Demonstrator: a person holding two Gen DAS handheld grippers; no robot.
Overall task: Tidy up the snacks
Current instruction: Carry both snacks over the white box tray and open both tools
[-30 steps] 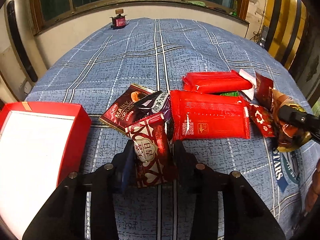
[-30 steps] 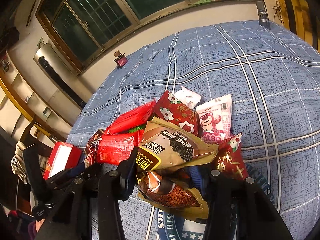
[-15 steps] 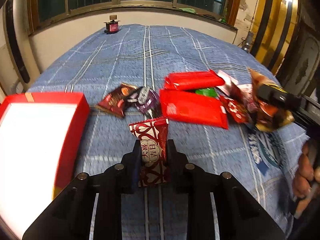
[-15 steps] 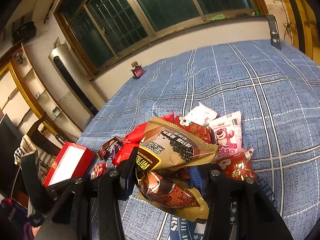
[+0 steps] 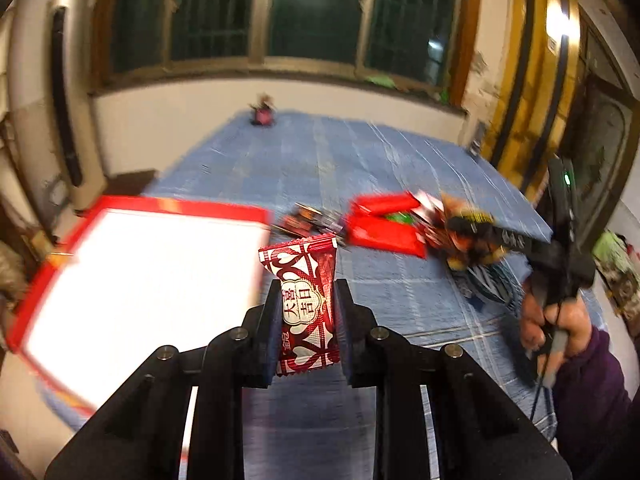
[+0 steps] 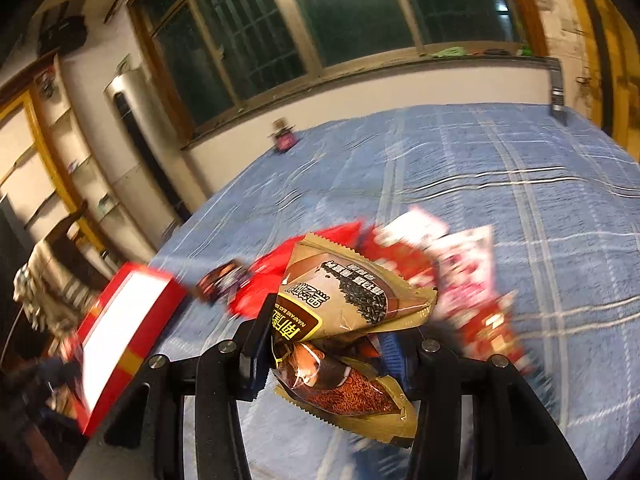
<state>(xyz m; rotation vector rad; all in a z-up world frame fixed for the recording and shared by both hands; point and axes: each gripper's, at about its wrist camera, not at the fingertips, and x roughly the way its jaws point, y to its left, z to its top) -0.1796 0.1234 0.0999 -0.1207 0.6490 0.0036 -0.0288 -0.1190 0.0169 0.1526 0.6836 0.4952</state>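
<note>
Both tools (image 5: 306,312) (image 6: 332,344) clamped, angled downward

You've got a dark-red candy wrapper (image 5: 306,300) with white hearts, red box (image 5: 180,209) lined white, blue plaid cloth (image 5: 360,152)

Warm dim indoor light, heavy motion blur, fisheye-bent edges, dark corners.

Left tool (image 5: 306,316): matte black two-finger frame, flat dark pads, angular arms splaying back toward the camera. Four round silver screw heads, two per side. Right tool (image 6: 332,344): same black build, same four silver screws, with blue padding visible on the inner face of one finger. Seen from the left wrist view, its black handle carries a small green indicator light. Right hand (image 5: 554,326) emerges from a dark purple sleeve (image 5: 592,392); thin dark cable hangs below the grip.
</note>
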